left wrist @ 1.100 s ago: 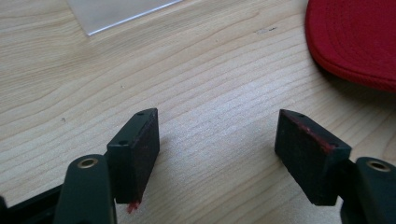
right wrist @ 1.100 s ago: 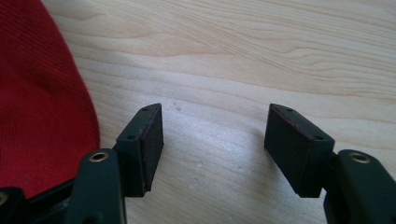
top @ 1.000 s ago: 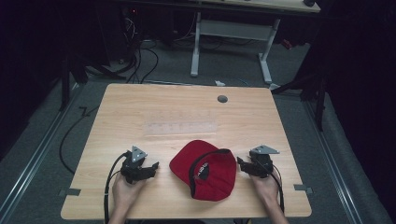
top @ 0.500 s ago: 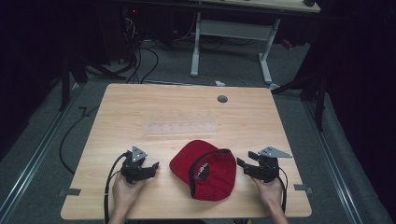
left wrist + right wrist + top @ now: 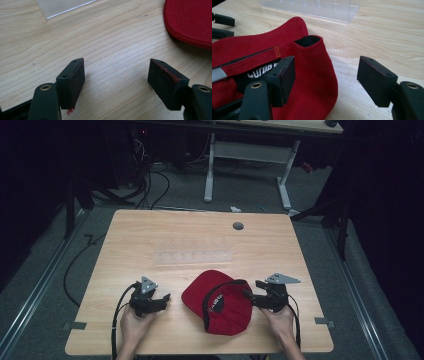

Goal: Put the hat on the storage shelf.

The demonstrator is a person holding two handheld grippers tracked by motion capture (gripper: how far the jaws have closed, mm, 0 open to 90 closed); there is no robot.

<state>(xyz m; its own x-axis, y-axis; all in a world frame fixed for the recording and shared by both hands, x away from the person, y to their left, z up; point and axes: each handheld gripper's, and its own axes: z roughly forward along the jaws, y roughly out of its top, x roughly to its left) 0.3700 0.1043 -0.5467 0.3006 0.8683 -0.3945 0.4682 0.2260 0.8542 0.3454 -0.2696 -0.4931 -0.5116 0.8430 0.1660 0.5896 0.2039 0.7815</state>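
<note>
A red cap point(image 5: 220, 307) lies upside down near the table's front edge, its black lining and white lettering showing. My right gripper point(image 5: 251, 296) sits at the cap's right side and points left. In the right gripper view its jaws point(image 5: 325, 67) stand wide, having just been opening. The cap's side wall point(image 5: 317, 75) rises between them, and neither pad presses on it. My left gripper point(image 5: 164, 299) rests left of the cap and points toward it. Its jaws point(image 5: 116, 67) are open over bare wood, with the cap's brim point(image 5: 190, 22) ahead to the right.
A clear acrylic rack point(image 5: 192, 255) stands behind the cap at mid-table, its corner point(image 5: 62, 6) ahead of the left gripper. A grey grommet point(image 5: 238, 226) sits near the far edge. Beyond the table point(image 5: 150, 235) are a desk frame point(image 5: 247, 155) and floor cables.
The right gripper has risen and shifted slightly at the cap's edge, and its jaws stand wider. The left gripper and the cap have kept still.
</note>
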